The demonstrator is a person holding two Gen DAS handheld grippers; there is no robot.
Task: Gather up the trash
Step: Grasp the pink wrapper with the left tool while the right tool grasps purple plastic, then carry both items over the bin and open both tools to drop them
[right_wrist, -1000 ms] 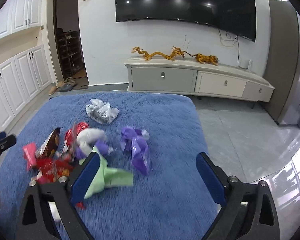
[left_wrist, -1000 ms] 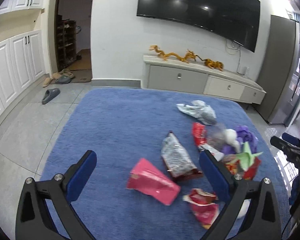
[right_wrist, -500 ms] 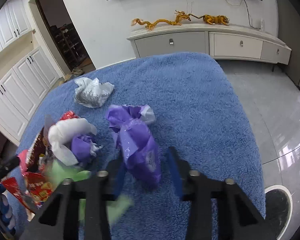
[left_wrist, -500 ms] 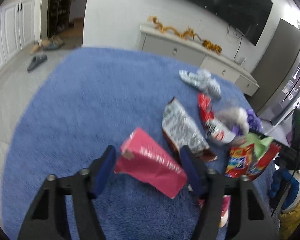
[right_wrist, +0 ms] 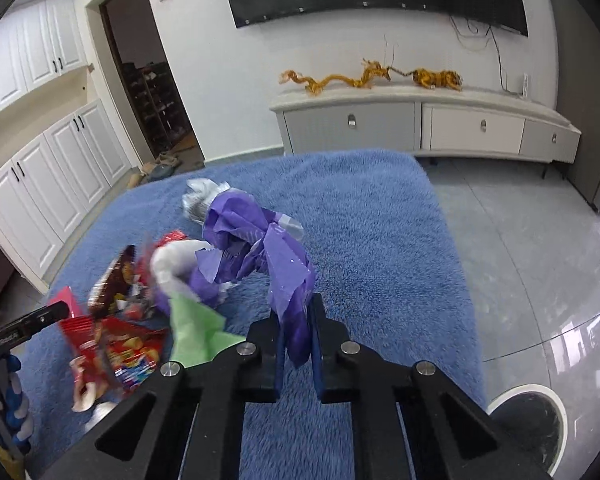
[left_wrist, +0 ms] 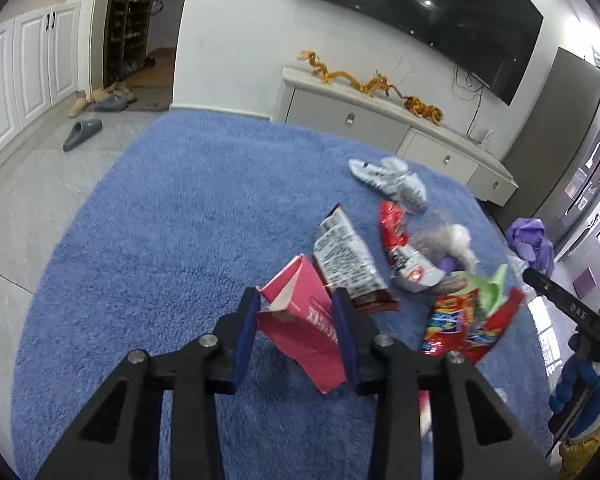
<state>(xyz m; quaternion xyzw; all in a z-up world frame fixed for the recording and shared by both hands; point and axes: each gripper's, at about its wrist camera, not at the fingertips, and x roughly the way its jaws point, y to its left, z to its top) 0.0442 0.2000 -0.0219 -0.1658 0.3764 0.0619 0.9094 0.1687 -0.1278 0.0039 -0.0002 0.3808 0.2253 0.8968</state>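
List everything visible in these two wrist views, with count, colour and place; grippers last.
pink carton: 1, pink, between the left gripper's pads.
purple wrapper: 1, purple, its lower end clamped in the right gripper.
printed snack bag: 1, white and brown, on the rug beyond the carton.
silver wrapper: 1, silver, far side of the rug.
red snack bag: 1, red, right of the carton.
green wrapper: 1, green, beside the red bag.
rug: 1, blue, on grey floor.
dragon figurines: gold, on the TV cabinet.
left gripper: closed on the carton.
right gripper: closed on the wrapper.
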